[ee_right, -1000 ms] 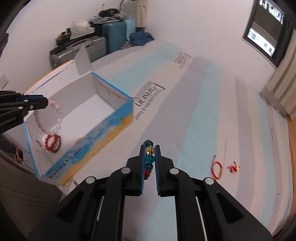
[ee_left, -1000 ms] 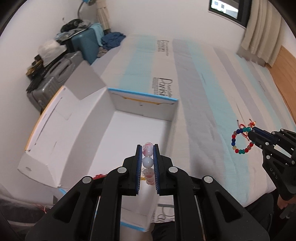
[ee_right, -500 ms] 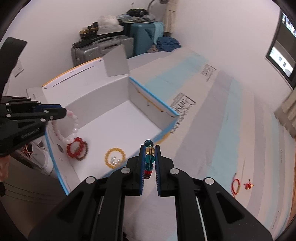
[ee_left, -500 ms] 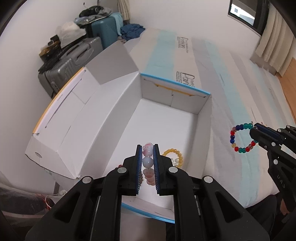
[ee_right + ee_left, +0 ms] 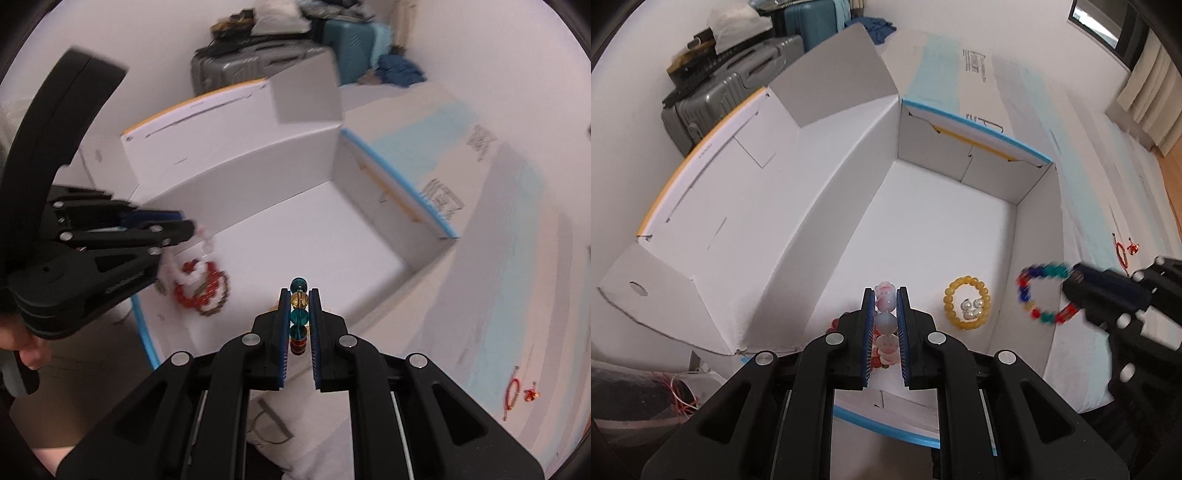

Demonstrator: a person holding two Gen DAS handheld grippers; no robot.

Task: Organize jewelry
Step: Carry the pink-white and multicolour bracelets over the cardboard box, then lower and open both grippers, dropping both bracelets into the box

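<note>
My left gripper (image 5: 885, 295) is shut on a pink-and-white bead bracelet (image 5: 885, 300) and hangs over the near end of the open white box (image 5: 923, 229). From the right wrist view the left gripper (image 5: 188, 230) shows at the left, the pale bracelet (image 5: 192, 273) dangling from it above a red bead bracelet (image 5: 201, 291) on the box floor. My right gripper (image 5: 298, 295) is shut on a multicoloured bead bracelet (image 5: 298, 314); in the left wrist view this bracelet (image 5: 1039, 291) hangs over the box's right wall. A yellow bead bracelet (image 5: 967, 302) ringing pearl pieces lies inside.
A red cord piece (image 5: 511, 395) and a small red charm (image 5: 532, 395) lie on the striped bed cover (image 5: 498, 240) to the right. Suitcases (image 5: 738, 81) stand against the wall behind the box's raised flaps (image 5: 834, 77). A hand (image 5: 29, 354) grips the left tool.
Both grippers have moved in toward the box and lower. The left one now hangs over the box floor; the right bracelet has travelled from over the bed to the box's right wall.
</note>
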